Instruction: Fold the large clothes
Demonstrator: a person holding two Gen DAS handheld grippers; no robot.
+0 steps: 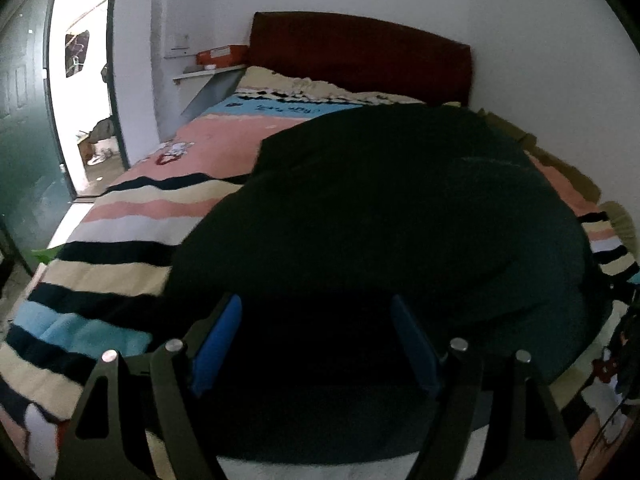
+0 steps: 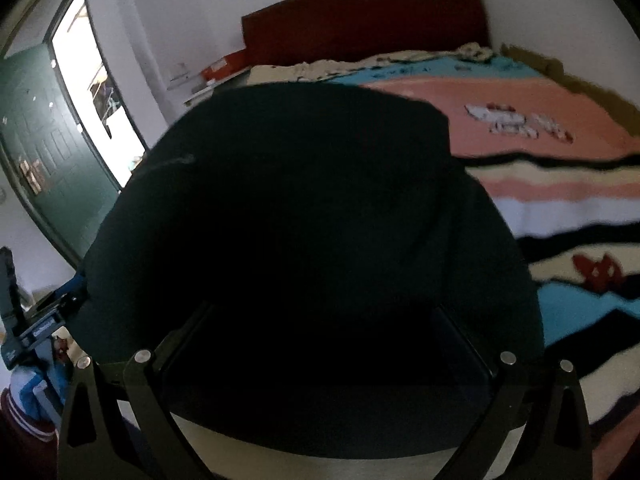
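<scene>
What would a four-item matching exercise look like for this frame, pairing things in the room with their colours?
Column 1:
1. garment
2. headboard
3. door
4. box on the shelf

Column 2:
a. orange
b. dark red
c. near black
d. dark green

Pairs: 1-c, 2-b, 3-d, 4-a.

The garment lies on the striped blanket, in front of the open left gripper.
</scene>
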